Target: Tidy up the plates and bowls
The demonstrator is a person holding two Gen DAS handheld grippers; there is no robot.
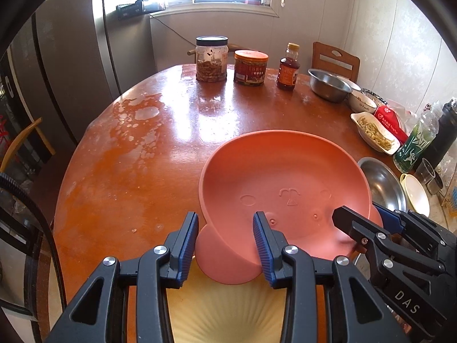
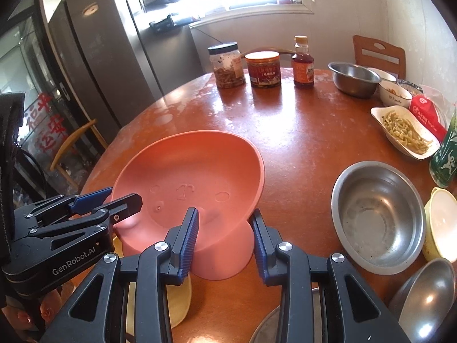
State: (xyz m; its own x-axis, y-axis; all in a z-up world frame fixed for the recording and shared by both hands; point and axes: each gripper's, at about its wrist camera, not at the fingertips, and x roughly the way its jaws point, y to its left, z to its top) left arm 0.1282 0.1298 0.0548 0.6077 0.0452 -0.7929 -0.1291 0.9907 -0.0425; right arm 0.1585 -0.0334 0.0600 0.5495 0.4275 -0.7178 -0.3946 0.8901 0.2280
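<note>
Both hand-held grippers, left (image 1: 225, 245) and right (image 2: 224, 238), clamp your pink bowl (image 1: 285, 185), tilted rim-away; open worktop (image 1: 142, 157) lies left.

The pink bowl (image 1: 285, 188) between the tongs looks like smooth, dull plastic. The wooden table (image 1: 148, 154) beyond is shiny. The metal bowl (image 2: 377, 217) right of the tongs gleams.

My left gripper (image 1: 225, 248) and right gripper (image 2: 224, 240) look alike: black angular linkage arms pinned with round silver screws, and ribbed blue pads lining each finger. White lettering runs along the housings, "GenRobot.AI" on the left, "DAS" on the right.
</note>
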